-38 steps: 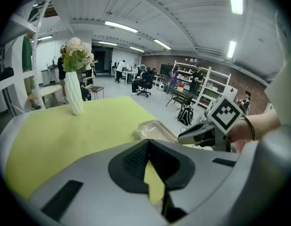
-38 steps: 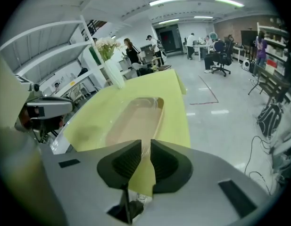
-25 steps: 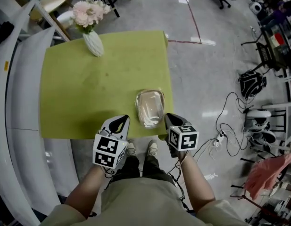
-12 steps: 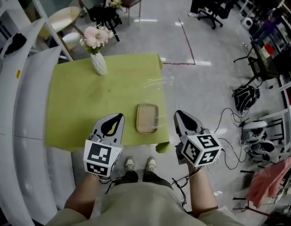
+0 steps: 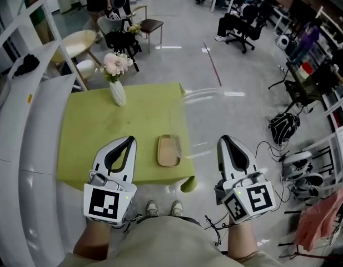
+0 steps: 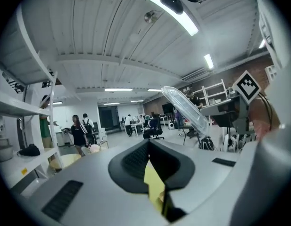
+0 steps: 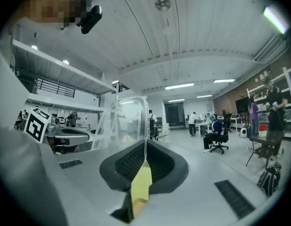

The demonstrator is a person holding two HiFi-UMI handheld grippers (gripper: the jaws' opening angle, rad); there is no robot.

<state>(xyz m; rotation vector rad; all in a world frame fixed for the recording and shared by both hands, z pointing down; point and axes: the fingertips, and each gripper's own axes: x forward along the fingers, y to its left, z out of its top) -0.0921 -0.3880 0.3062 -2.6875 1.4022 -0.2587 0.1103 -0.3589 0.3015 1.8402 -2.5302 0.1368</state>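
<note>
Both grippers have risen from the table's front edge to well above it. The clear lid, on the tray 1.5 seconds ago, is now up in the air with the right gripper. That gripper's jaws are clamped on the lid's thin rim. The lid stands up from them and hangs about the table's right edge in the head view, showing only as faint streaks. The left gripper hovers over the green cloth, its jaws pressed together with nothing from the table between them; only a yellow strip shows at the seam. The tan tray lies uncovered on the cloth near the front edge, between the two grippers and well below them, apart from the lid. A vase stands at the cloth's far side. The step in hand looks like lifting the lid clear of the tray. Any further move calls for a steady pinch on that rim and a free spot away from tray and vase.
</note>
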